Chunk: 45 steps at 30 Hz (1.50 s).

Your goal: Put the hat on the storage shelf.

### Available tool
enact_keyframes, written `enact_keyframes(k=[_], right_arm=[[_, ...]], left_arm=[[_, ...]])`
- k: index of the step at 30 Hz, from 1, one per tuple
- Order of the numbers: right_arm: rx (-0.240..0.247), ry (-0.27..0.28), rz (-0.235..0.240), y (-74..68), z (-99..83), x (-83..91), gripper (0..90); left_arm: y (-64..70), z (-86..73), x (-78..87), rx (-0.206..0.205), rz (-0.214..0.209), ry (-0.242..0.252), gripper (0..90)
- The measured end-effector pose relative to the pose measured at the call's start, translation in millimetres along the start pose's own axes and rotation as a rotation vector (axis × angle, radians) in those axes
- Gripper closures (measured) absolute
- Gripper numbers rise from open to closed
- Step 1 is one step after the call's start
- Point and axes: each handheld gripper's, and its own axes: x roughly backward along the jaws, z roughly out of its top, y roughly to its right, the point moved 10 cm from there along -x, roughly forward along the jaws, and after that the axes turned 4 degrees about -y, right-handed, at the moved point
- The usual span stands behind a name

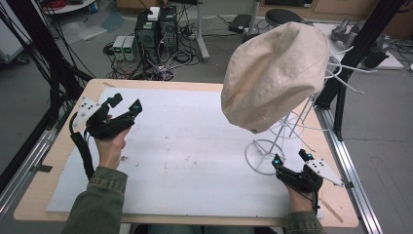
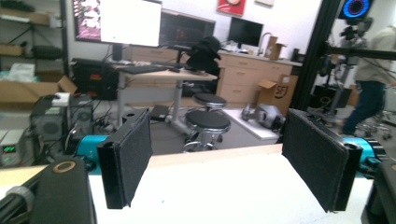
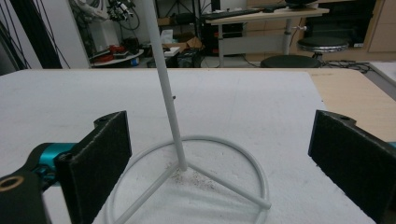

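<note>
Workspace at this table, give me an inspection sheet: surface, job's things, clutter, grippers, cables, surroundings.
Surface: white foam sheet over a wooden tabletop; faint specks by the stand base.
Job's things: cream fabric hat on a white wire stand with a ring base, at the table's right.
Clutter: nothing seen on the sheet.
Grippers: left gripper open, empty, at the left edge; right gripper open, jaws either side of the ring base, not touching.
Cables: black cable trails from the left gripper; tangle on the floor by the computers.
Surroundings: computer towers, stools, desks with monitors, black frame posts.

Surface open centre and toward 9 o'clock; wire stand with cream hat blocks 3 o'clock side.
</note>
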Motion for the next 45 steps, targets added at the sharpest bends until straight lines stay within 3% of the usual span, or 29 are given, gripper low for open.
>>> enact_keyframes(k=[6,10,15,29,35,45], right_arm=[[-0.009,0.002,-0.017,2.2,-0.2,3.1,4.9],[0.013,0.01,-0.032,4.5,0.4,3.4,4.9],[0.025,0.008,-0.035,4.2,0.0,4.0,4.9],[0.018,0.003,-0.036,5.6,-1.0,3.7,4.9],[0.012,0.006,-0.039,5.4,-0.9,4.3,4.9],[0.01,0.005,-0.03,4.9,-1.1,3.9,4.9]], left_arm=[[-17.4,-16.7,13.2,-0.019,0.09,-0.04,21.9],[-25.5,-28.8,21.8,-0.029,0.145,-0.072,19.6],[-32.8,-39.7,30.8,-0.082,0.205,-0.104,19.0],[-53.0,-64.0,71.6,-0.035,0.235,-0.096,17.9],[-58.7,-81.1,77.8,-0.012,0.251,-0.09,17.9],[-63.6,-87.8,83.0,-0.008,0.266,-0.1,18.0]])
